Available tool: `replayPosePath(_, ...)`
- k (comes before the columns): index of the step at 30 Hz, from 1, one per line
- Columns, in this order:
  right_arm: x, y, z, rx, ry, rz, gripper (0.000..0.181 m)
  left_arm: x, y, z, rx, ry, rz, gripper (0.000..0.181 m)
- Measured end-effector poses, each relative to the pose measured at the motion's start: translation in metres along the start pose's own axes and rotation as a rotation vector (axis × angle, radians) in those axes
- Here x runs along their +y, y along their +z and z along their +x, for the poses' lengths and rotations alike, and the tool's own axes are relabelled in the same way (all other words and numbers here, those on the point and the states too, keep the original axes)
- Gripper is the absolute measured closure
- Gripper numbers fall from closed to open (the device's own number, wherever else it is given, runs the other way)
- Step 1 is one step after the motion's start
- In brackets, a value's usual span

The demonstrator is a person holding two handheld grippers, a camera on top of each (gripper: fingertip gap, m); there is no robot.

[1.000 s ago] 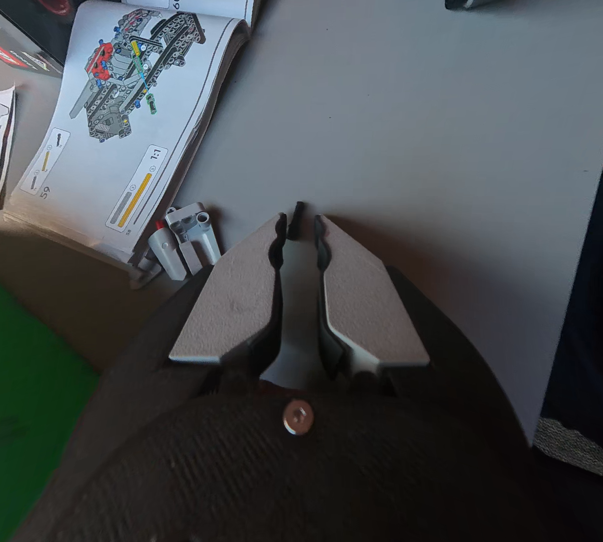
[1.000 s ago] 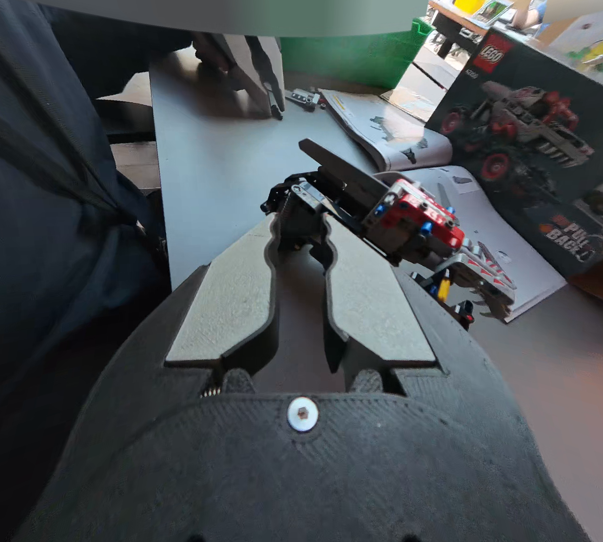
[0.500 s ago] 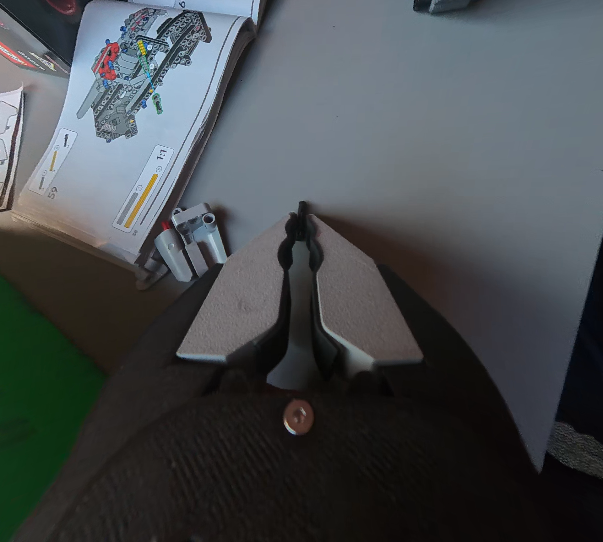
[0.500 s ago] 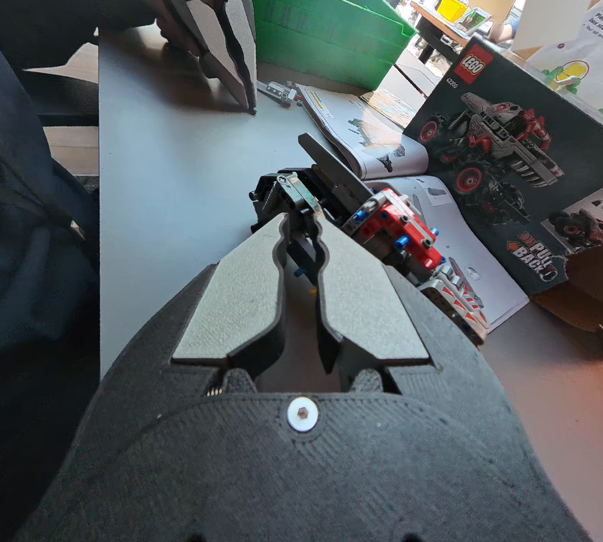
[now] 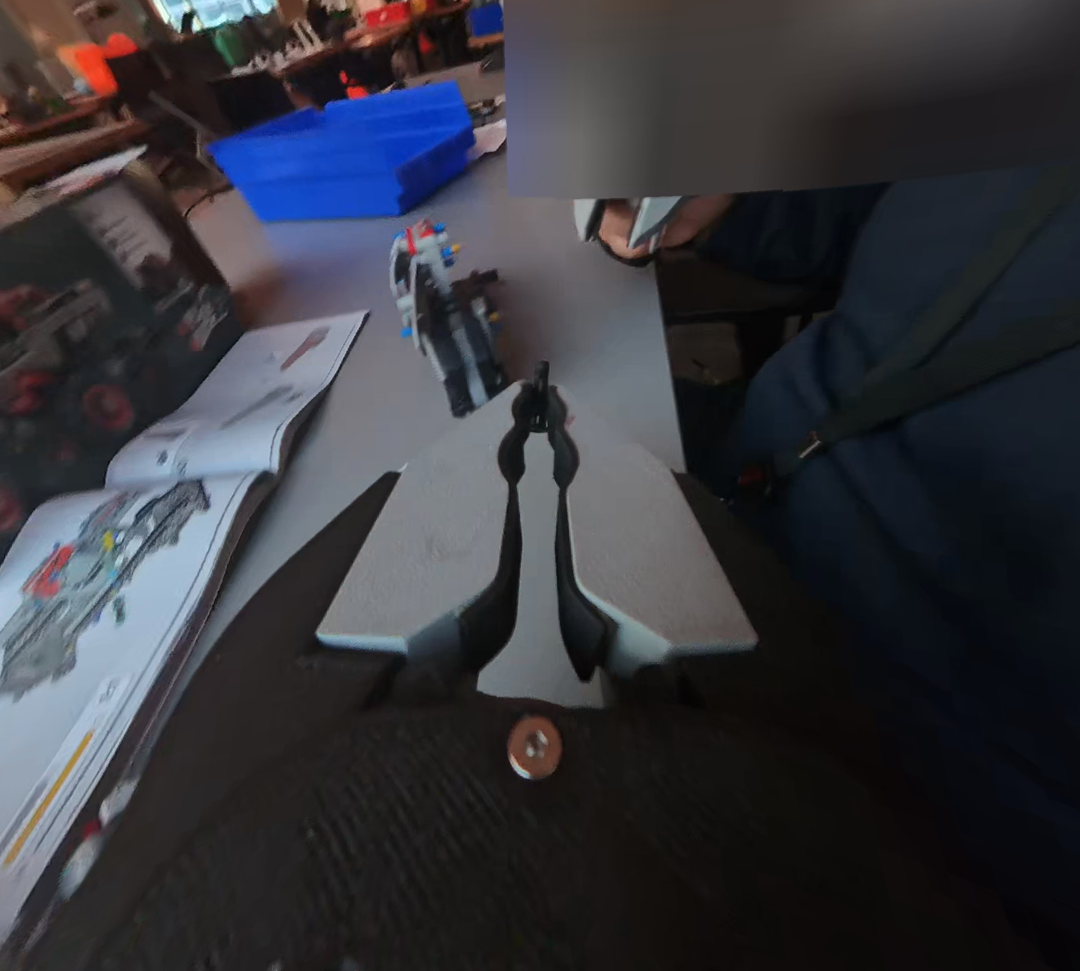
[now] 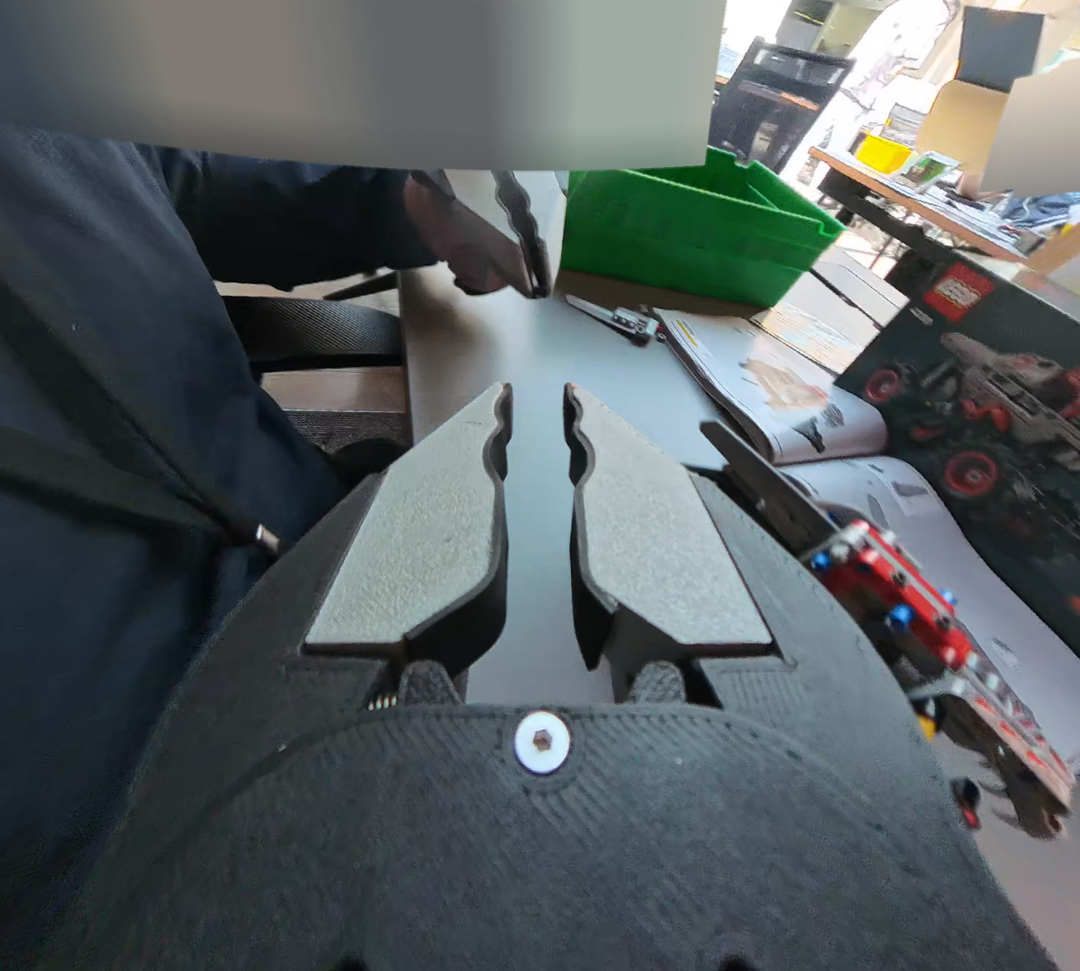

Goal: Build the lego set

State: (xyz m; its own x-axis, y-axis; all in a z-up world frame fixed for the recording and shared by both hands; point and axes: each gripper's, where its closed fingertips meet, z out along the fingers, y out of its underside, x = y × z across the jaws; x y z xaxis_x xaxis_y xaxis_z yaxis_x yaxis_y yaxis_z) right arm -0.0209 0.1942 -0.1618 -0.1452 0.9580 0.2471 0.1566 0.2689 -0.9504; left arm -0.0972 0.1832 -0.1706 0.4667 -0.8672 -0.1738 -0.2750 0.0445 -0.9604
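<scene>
One left gripper (image 5: 539, 398) pinches a black pin (image 5: 541, 380) (right gripper (image 6: 537, 398) gapes).

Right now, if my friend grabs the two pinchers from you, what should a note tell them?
Left gripper: shut on a small black pin, lifted above the table.
Right gripper: open, empty, beside the half-built truck, which rests on the table.
Instruction booklet lies open; a few loose grey pieces sit near the green bin.
Done: pin picked up. Left: fit it on the truck, then continue building.
</scene>
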Motion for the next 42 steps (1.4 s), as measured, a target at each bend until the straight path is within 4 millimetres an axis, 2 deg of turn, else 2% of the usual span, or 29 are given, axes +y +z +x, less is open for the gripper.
replayPosePath(3,-0.020,0.009,-0.009,-0.030,0.036,0.000,0.170,-0.019,0.016,0.020,0.049,0.083,0.023,0.181)
replayPosePath(7,-0.032,0.012,-0.021,-0.100,0.136,0.031,0.169,-0.048,0.028,0.047,0.064,0.250,0.094,0.181)
replayPosePath(12,-0.040,0.004,-0.031,-0.112,0.130,0.075,0.169,-0.049,0.044,0.059,0.019,0.387,0.033,0.180)
replayPosePath(22,-0.026,-0.002,-0.025,-0.072,0.135,0.047,0.173,-0.044,0.059,0.053,-0.006,0.394,0.004,0.180)
replayPosePath(25,-0.020,0.000,-0.024,-0.085,0.165,0.037,0.172,-0.046,0.059,0.048,-0.029,0.364,0.038,0.180)
replayPosePath(28,-0.019,0.002,-0.021,-0.077,0.159,0.048,0.181,-0.047,0.057,0.047,-0.034,0.339,0.059,0.180)
replayPosePath(42,-0.014,0.007,-0.020,-0.111,0.215,0.070,0.178,-0.031,0.060,0.044,-0.033,0.311,0.015,0.180)
